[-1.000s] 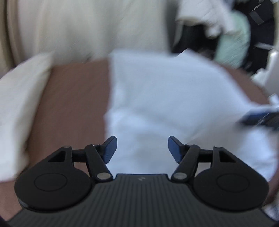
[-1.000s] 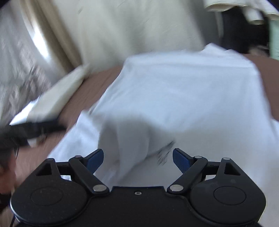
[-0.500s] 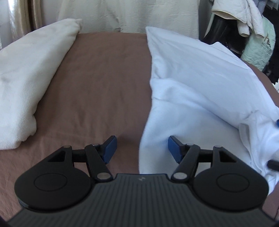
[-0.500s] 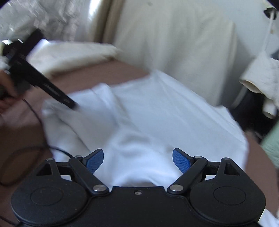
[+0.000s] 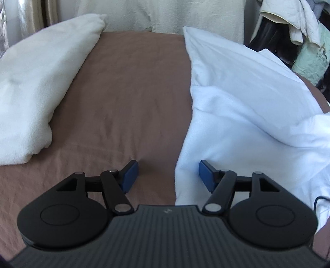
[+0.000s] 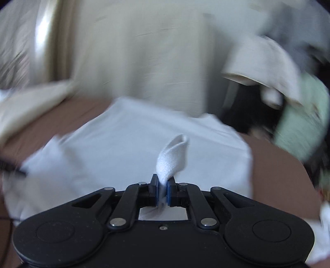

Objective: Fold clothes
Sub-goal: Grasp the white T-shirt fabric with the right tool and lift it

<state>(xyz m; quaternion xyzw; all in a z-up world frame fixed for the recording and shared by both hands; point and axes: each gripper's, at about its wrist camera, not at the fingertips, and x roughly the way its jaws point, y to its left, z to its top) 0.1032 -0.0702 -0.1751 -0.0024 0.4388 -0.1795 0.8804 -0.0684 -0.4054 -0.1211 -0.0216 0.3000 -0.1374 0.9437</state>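
A white garment (image 5: 243, 107) lies spread on the brown bed sheet (image 5: 127, 99), on the right half of the left wrist view. My left gripper (image 5: 166, 174) is open and empty, low over the garment's left edge, with one finger over the sheet and the other over the cloth. In the blurred right wrist view the same white garment (image 6: 134, 144) lies below. My right gripper (image 6: 163, 186) is shut on a pinched fold of the white garment (image 6: 172, 156), which sticks up between the blue pads.
A folded cream blanket (image 5: 35, 86) lies at the left of the bed. A cream cover (image 5: 156, 14) stands behind the bed. Hanging clothes (image 5: 299, 26) are at the far right. A black cable (image 5: 318, 201) lies at the garment's right.
My right gripper was open and has shut on a fold of the white garment. The right view has swung and is blurred. The left gripper has stayed open and barely moved.
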